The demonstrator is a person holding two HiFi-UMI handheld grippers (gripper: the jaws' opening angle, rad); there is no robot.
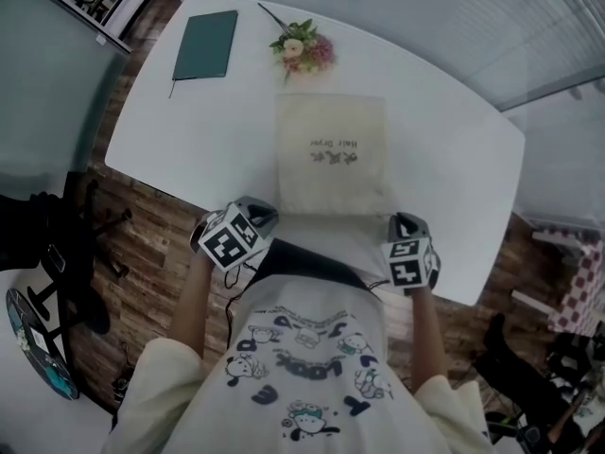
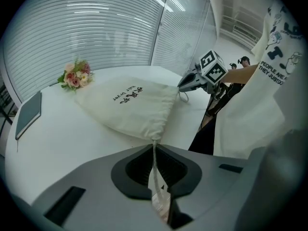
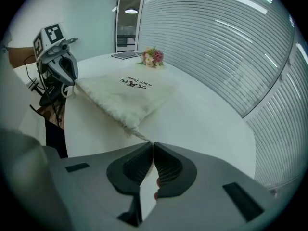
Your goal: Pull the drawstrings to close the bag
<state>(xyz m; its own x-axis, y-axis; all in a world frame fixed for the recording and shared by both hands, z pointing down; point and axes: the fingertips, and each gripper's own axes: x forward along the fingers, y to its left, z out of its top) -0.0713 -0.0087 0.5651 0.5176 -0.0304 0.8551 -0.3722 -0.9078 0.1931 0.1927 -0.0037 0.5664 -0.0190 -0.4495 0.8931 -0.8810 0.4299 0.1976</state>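
Left gripper (image 2: pixel 154 147): jaws nearly together, pinching left drawstring (image 2: pixel 154 159); cord runs up frame to gathered corner of bag (image 1: pixel 331 154).
Right gripper (image 3: pixel 152 147): jaws closed narrow on right drawstring (image 3: pixel 143 137) at bag's other near corner.
Bag lies at centre of head view on white table (image 1: pixel 170 145), its lower edge between both grippers.

This looks like an office. A white table (image 1: pixel 189 140) stands on a wood-plank floor (image 1: pixel 151 244). Slatted blinds (image 1: pixel 529 26) hang at one o'clock, and a green notebook (image 1: pixel 205 45) lies at eleven.
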